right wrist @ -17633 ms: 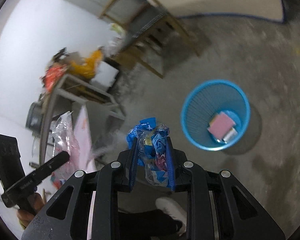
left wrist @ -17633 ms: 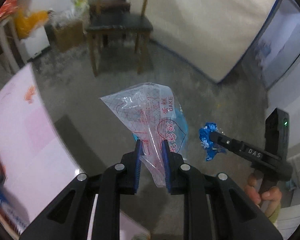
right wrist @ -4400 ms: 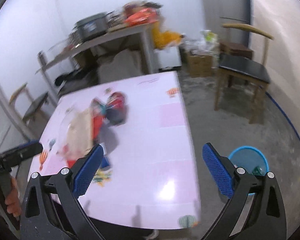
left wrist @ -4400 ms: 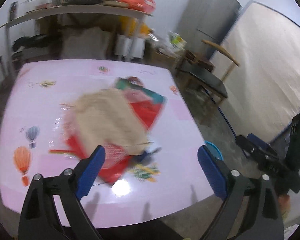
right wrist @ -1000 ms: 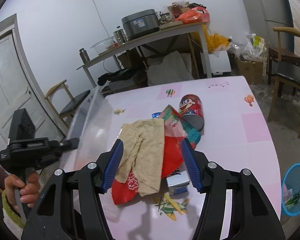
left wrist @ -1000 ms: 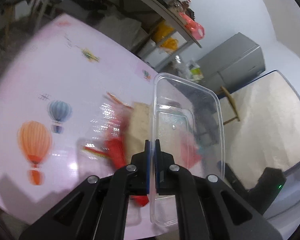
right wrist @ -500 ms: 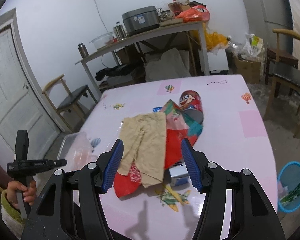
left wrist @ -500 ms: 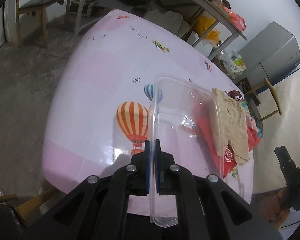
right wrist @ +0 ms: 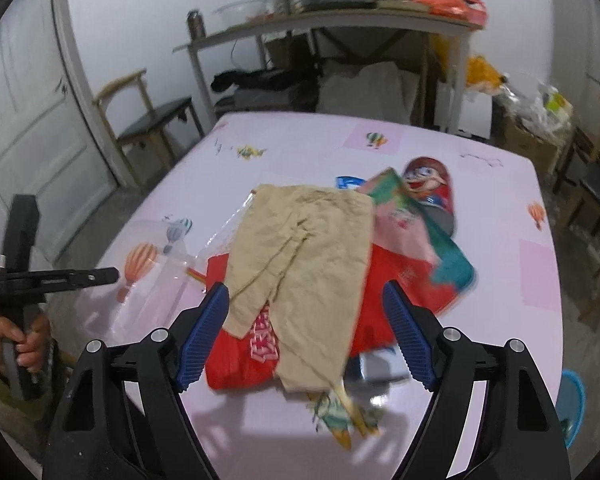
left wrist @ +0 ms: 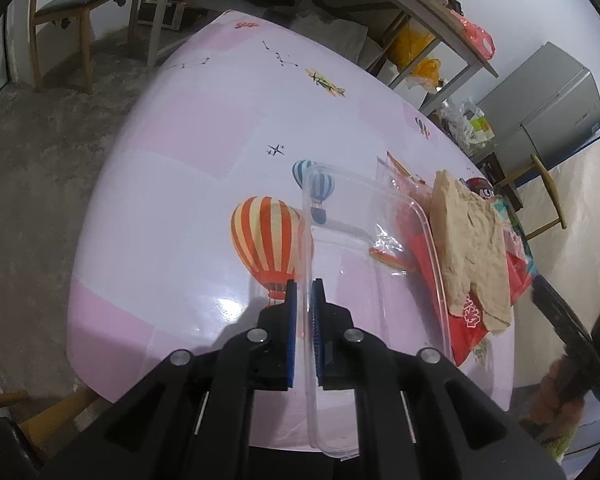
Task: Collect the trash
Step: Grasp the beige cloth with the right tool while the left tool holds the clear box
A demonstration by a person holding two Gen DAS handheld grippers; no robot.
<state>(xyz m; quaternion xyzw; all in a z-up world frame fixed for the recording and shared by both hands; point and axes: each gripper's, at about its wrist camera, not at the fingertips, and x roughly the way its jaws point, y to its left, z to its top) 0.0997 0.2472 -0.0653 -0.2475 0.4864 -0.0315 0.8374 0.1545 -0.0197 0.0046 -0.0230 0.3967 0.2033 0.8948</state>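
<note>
The left gripper (left wrist: pixel 304 300), now lowered to the tabletop (left wrist: pixel 188 184), is loosening its pinch on the clear lid (left wrist: pixel 364 248). The right gripper (right wrist: pixel 306 328) widens, empty, toward the beige cloth (right wrist: pixel 300 256) at twelve o'clock, likely next.

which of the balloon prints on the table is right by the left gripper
The big orange-and-cream striped balloon, just ahead of the left gripper beside the clear plastic tray. The blue striped balloon lies farther ahead; the small balloon is farther still.
</note>
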